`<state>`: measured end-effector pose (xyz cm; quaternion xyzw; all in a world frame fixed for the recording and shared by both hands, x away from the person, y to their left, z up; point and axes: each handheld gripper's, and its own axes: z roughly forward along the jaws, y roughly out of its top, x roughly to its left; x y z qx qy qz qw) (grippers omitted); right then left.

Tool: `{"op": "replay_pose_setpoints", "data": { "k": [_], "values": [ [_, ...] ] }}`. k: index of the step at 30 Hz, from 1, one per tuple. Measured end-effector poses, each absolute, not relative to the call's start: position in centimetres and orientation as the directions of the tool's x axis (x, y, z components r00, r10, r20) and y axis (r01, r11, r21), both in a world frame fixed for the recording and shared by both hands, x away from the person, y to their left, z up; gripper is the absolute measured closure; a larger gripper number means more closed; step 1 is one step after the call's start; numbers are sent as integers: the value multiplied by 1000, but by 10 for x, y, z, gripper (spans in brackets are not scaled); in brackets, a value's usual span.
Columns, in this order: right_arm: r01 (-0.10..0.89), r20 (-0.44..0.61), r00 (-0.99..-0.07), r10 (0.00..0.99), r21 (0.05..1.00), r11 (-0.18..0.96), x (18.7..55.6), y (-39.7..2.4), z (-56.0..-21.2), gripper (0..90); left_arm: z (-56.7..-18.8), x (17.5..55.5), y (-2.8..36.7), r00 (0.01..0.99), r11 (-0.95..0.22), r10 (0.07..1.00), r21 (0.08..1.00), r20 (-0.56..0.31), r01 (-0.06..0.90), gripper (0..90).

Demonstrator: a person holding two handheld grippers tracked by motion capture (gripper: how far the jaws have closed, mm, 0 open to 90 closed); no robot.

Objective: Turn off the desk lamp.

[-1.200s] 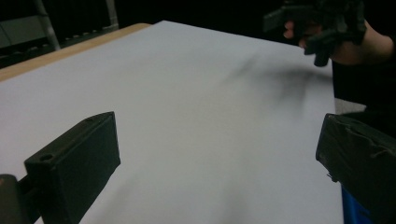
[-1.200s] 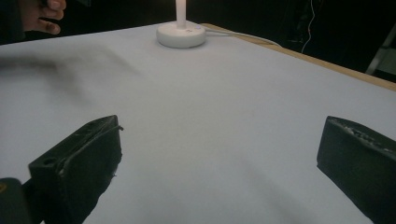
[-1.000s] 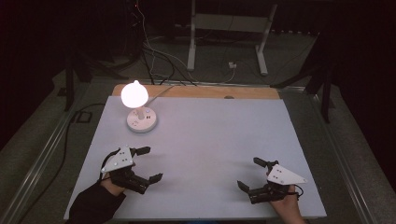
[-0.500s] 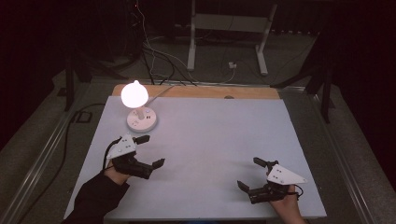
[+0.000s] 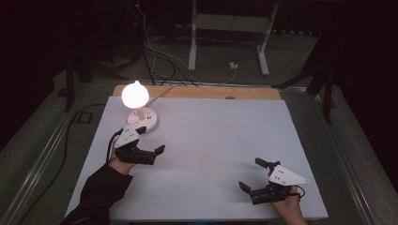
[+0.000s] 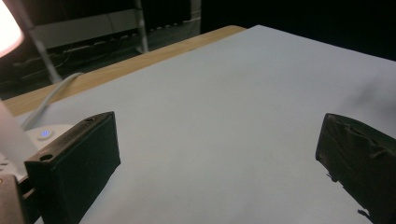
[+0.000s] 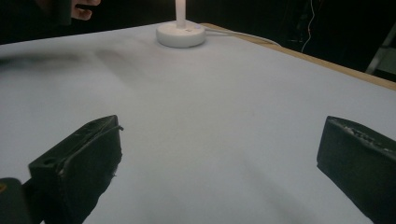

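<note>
A small white table lamp stands at the far left of the white table (image 5: 216, 136), its bulb (image 5: 135, 93) glowing above a round base (image 5: 143, 120). My left gripper (image 5: 151, 139) is open and empty just in front of that base, one jaw close beside it. In the left gripper view the left gripper (image 6: 219, 140) has the base (image 6: 42, 135), with a blue-lit button, by its left jaw. My right gripper (image 5: 251, 174) rests open and empty near the table's front right. The right gripper view looks past the right gripper (image 7: 219, 144) at the lamp base (image 7: 181, 33) far off.
A wooden strip (image 5: 197, 91) runs along the table's far edge, and the lamp's white cord (image 5: 162, 91) crosses it. Beyond are a dark floor, cables and a metal stand (image 5: 227, 28). The person's left hand (image 7: 81, 8) appears at the top left of the right gripper view.
My left gripper has moved forward and slightly right, from the near left of the table up to the lamp base. The right gripper has stayed still.
</note>
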<state>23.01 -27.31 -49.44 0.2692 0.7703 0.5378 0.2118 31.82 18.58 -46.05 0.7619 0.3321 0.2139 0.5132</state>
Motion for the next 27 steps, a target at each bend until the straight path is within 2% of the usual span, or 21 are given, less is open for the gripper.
{"op": "replay_pose_setpoints", "data": {
  "k": [15,21,23,27],
  "values": [
    [188,-31,-766,642,944,271,230,-274,-494,0,-470,345,181,598,-245,802,908,-8,340,5],
    [188,-30,-767,640,944,270,230,-274,-494,0,-471,355,179,566,-235,824,886,-37,401,11],
    [187,-33,-768,640,943,273,229,-274,-494,0,-474,361,178,541,-215,839,883,-51,418,35],
    [189,-28,-768,640,944,269,230,-274,-494,0,-479,366,176,496,-218,868,880,-22,422,71]
  ]
}}
